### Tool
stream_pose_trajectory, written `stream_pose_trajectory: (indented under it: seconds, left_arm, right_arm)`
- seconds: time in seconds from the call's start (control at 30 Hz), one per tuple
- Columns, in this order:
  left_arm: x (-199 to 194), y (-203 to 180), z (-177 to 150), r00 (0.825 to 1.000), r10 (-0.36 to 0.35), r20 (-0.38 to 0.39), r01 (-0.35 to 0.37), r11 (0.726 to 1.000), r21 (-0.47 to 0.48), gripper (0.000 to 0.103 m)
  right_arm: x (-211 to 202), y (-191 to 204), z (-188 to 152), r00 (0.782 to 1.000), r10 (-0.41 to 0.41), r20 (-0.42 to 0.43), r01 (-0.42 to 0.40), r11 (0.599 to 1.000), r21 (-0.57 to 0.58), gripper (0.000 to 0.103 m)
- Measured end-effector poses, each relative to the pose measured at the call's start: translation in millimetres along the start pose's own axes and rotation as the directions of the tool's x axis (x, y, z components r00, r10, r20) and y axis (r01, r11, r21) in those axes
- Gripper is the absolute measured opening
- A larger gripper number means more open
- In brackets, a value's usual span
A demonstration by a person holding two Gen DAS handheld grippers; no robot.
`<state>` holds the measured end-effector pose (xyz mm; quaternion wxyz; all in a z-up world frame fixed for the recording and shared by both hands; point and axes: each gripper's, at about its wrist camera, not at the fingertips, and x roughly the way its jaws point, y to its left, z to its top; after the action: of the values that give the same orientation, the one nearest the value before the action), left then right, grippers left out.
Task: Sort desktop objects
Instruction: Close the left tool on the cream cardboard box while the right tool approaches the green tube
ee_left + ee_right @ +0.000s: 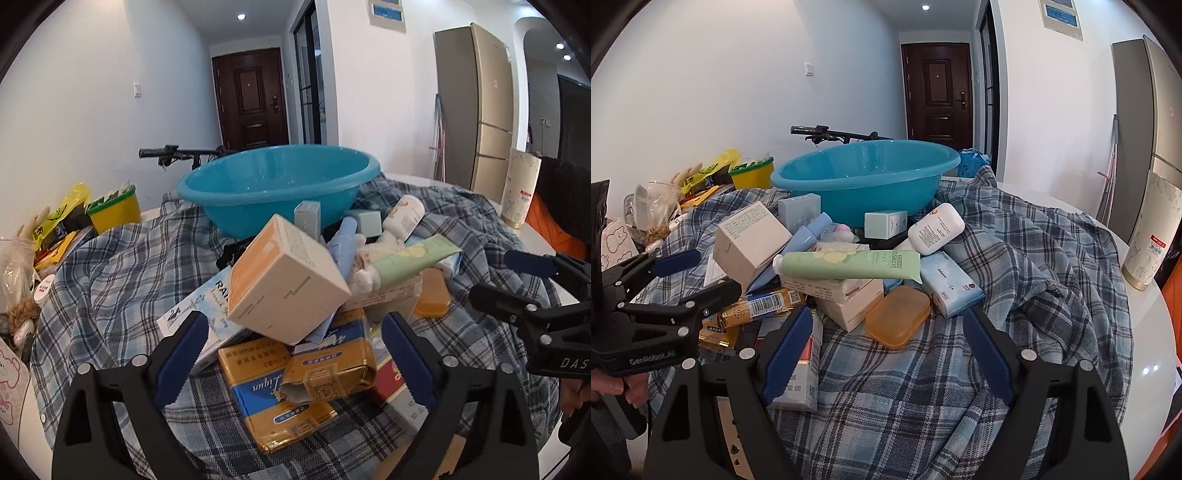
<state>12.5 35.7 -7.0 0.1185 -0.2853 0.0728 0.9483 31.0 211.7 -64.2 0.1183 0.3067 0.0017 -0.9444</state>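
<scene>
A heap of boxes, tubes and packs lies on a plaid cloth (1015,258) in front of a blue basin (258,199). My left gripper (295,325) is open, its jaws standing on either side of gold cigarette packs (280,391), with a tilted cream and orange box (288,280) just beyond. My right gripper (888,317) is open too, around an orange soap case (897,317); its pads do not touch the case. A red and white pack (809,362) lies behind its left finger. A green tube (849,264) rests across the heap. A white bottle (936,229) lies near the basin.
A yellow tub (114,210) and snack bags (55,229) crowd the left end of the table. A tall patterned canister (1152,243) stands at the right on the white tabletop (1152,332). A bicycle handlebar (166,153) shows behind the basin, with a fridge (484,110) at the right.
</scene>
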Motion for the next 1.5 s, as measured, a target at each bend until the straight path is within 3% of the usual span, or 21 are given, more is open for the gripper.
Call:
stream_pose_trajectory:
  seconds: [0.23,0.37,0.47,0.63,0.7,0.8,0.93,0.97,1.17,1.27,1.5]
  left_arm:
    - [15.0,9.7,14.8,0.999,0.044,0.005,-0.044,0.999,-0.021,0.103]
    - [26.0,0.9,17.6,0.997,0.074,-0.019,-0.071,0.991,0.115,0.103]
    - [29.3,-10.0,13.4,0.987,0.158,-0.007,-0.154,0.967,0.201,0.103]
    - [42.6,-18.1,8.0,0.979,0.202,-0.036,-0.183,0.938,0.296,0.103]
    - [48.6,-17.9,7.7,0.98,0.192,-0.059,-0.165,0.939,0.301,0.103]
    - [54.9,-15.7,10.9,0.981,0.174,-0.082,-0.145,0.948,0.284,0.099]
    - [65.5,-7.7,13.3,0.978,0.151,-0.141,-0.115,0.965,0.237,0.064]
    - [65.5,-4.8,13.0,0.978,0.149,-0.147,-0.114,0.969,0.221,0.06]
    - [40.7,10.4,12.8,0.992,0.025,-0.121,-0.02,0.999,0.043,0.06]
    - [27.9,16.9,11.4,0.994,-0.027,-0.109,0.023,0.999,-0.042,0.06]
    - [6.8,17.1,1.5,0.996,-0.063,-0.063,0.053,0.987,-0.149,0.06]
  right_arm:
    - [1.5,0.7,-1.5,1.0,0.003,-0.007,-0.003,1.0,-0.007,0.083]
    - [3.5,0.1,-2.5,1.0,0.001,-0.014,-0.001,1.0,-0.004,0.083]
    - [7.1,-0.2,-3.8,1.0,0.002,-0.025,-0.002,1.0,-0.002,0.083]
    - [7.0,3.1,-3.6,1.0,0.007,-0.027,-0.007,1.0,-0.019,0.083]
    - [6.1,4.1,-3.1,1.0,0.009,-0.023,-0.01,1.0,-0.023,0.083]
    - [7.9,2.6,-3.5,1.0,0.003,-0.028,-0.004,1.0,-0.02,0.083]
    - [10.5,0.3,-4.4,0.999,-0.001,-0.039,0.001,1.0,-0.014,0.083]
    - [10.4,0.0,-4.2,0.999,-0.002,-0.039,0.001,1.0,-0.014,0.083]
    - [10.5,-3.1,-3.0,0.999,-0.008,-0.038,0.008,1.0,-0.006,0.083]
    - [11.1,-0.6,-3.3,0.999,-0.004,-0.042,0.004,1.0,-0.014,0.083]
    - [10.1,3.3,-3.1,0.999,-0.002,-0.037,0.001,1.0,-0.022,0.083]
